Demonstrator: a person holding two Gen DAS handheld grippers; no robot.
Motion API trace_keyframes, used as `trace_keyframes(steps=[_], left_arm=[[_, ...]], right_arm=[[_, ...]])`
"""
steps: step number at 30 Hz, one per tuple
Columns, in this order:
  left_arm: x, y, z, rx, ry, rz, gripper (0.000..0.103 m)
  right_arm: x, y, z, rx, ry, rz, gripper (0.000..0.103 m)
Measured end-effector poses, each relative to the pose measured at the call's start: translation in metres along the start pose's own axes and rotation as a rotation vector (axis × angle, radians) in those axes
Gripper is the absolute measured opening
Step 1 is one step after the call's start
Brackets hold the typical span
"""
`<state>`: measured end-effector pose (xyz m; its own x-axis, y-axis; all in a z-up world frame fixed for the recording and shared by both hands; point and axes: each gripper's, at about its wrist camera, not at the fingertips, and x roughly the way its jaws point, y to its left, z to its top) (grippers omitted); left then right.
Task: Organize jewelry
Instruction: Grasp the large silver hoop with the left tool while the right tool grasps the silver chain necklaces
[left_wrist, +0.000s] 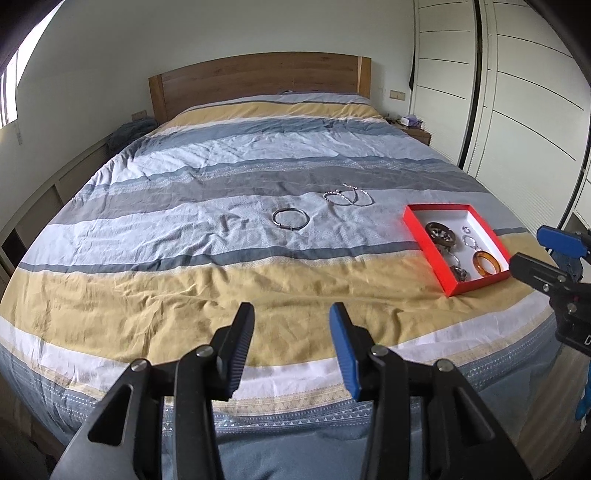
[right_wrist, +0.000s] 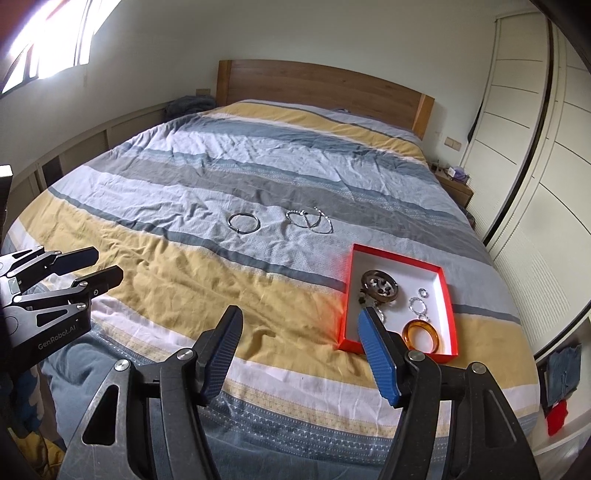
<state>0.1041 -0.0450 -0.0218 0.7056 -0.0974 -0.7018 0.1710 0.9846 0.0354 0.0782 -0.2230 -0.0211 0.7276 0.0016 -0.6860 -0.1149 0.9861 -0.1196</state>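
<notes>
- Left wrist view: the left tool (left_wrist: 291, 317) hangs over the yellow band of the bed (left_wrist: 147, 295) at 6 o'clock, jaws apart at a middling width with nothing between them.
- The right tool (right_wrist: 299, 321) stands likewise empty, jaws wide apart, its blue finger overlapping the near corner of the red box (right_wrist: 345, 295) at about 4 o'clock in the right wrist view.
- 2 items remain loose on the bed: a dark bangle (left_wrist: 290, 219) near 12 o'clock and, just beside it at 1 o'clock, a beaded bracelet (left_wrist: 347, 196) lying in overlapping loops.
- The box already holds an amber bangle (right_wrist: 421, 334), a brown round piece (right_wrist: 380, 287) and a few small silver rings (right_wrist: 419, 305).
- Judged step: partway through, between placements, with both tools free; the dark bangle looks the likeliest next pick.
- That pick calls for reaching forward and pinching 1 side of the rim, since the bangle lies flat.
- As a ring it has no real long axis; its small clasp or gap faces 6 o'clock.
- The box's long axis runs from 11 o'clock to 5 o'clock in the left wrist view.
</notes>
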Motion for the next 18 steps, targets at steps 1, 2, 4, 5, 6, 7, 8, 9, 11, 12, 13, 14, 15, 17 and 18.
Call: trace_keyframes(steps=[1,2,4,5,6,7,8,9,11,12,13,14,15,17,18], left_arm=[[0.005,0.004,0.001,-0.006,0.005,0.003,0.040],[0.011,0.010,0.003,-0.015,0.011,0.007,0.040],[0.023,0.023,0.007,-0.038,0.028,0.017,0.040],[0.031,0.031,0.010,-0.049,0.037,0.022,0.040],[0.037,0.037,0.012,-0.058,0.043,0.026,0.040],[0.045,0.044,0.015,-0.067,0.048,0.031,0.040],[0.052,0.050,0.017,-0.074,0.053,0.035,0.040],[0.060,0.056,0.020,-0.082,0.058,0.037,0.040],[0.075,0.066,0.027,-0.097,0.069,0.041,0.040],[0.085,0.070,0.031,-0.103,0.077,0.042,0.040],[0.093,0.074,0.034,-0.107,0.084,0.041,0.040],[0.102,0.076,0.039,-0.109,0.089,0.040,0.040],[0.110,0.076,0.043,-0.108,0.092,0.037,0.040],[0.131,0.077,0.054,-0.105,0.099,0.028,0.040],[0.142,0.077,0.060,-0.106,0.106,0.019,0.040]], right_arm=[[0.004,0.000,0.002,-0.002,0.006,0.003,0.064],[0.010,0.001,0.005,-0.003,0.014,0.009,0.064],[0.021,0.001,0.010,-0.004,0.026,0.020,0.064],[0.027,0.000,0.013,-0.004,0.033,0.025,0.064],[0.035,0.000,0.016,-0.004,0.041,0.030,0.064],[0.043,-0.001,0.019,-0.003,0.050,0.035,0.064],[0.052,-0.002,0.022,-0.003,0.059,0.040,0.064],[0.060,-0.003,0.025,-0.004,0.068,0.044,0.064],[0.080,-0.005,0.031,-0.006,0.087,0.054,0.064],[0.089,-0.005,0.034,-0.008,0.095,0.059,0.064],[0.100,-0.006,0.038,-0.008,0.104,0.063,0.064],[0.111,-0.008,0.041,-0.005,0.113,0.071,0.064],[0.123,-0.010,0.045,0.001,0.121,0.079,0.064],[0.147,-0.015,0.053,0.017,0.138,0.088,0.064],[0.160,-0.019,0.058,0.026,0.145,0.090,0.064]])
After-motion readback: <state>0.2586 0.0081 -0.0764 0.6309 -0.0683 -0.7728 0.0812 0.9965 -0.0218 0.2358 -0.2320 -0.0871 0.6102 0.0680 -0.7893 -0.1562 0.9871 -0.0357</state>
